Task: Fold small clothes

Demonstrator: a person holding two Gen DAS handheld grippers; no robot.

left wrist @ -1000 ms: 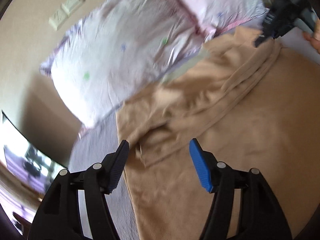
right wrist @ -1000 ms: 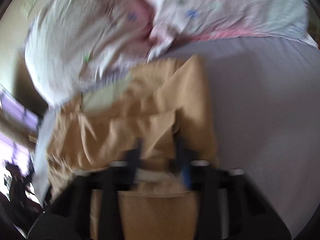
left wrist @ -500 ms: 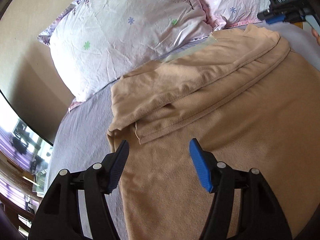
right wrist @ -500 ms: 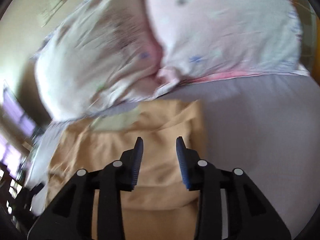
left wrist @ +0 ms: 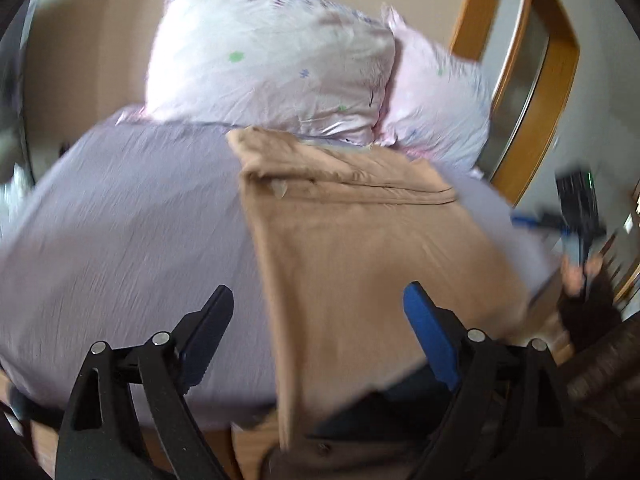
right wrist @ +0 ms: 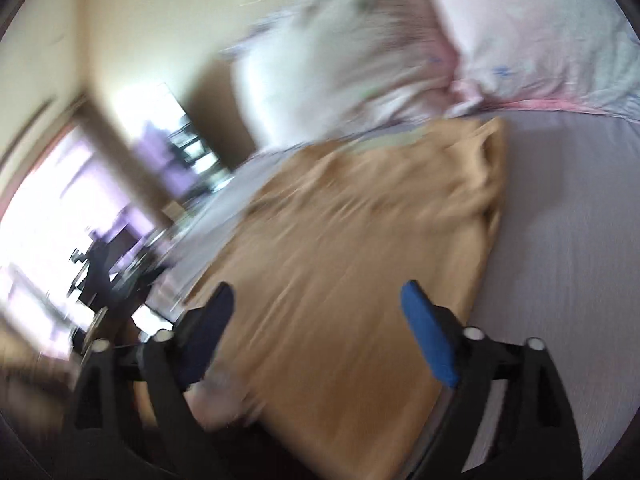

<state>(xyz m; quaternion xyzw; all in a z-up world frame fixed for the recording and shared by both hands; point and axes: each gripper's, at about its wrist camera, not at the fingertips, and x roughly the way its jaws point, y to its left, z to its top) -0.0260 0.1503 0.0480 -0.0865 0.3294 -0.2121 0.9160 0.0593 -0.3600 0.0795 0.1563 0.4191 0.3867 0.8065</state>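
Note:
A tan garment (left wrist: 360, 240) lies spread on the lilac bed sheet (left wrist: 132, 220), its far end folded over near the pillows and its near end hanging over the bed's front edge. My left gripper (left wrist: 318, 312) is open and empty, held above the garment's near part. My right gripper (right wrist: 318, 310) is open and empty above the same garment (right wrist: 360, 260), back from its folded end. The right gripper also shows blurred at the far right of the left wrist view (left wrist: 576, 216).
Two white and pink flowered pillows (left wrist: 272, 68) lie against the beige wall behind the garment. A wooden door frame (left wrist: 536, 92) stands at the right. A bright window (right wrist: 48, 200) and dark furniture lie beyond the bed's left side. Both views are motion blurred.
Both grippers have pulled back from the garment toward the bed's near edge. The right gripper let go of the folded end and opened wide. The left stayed open.

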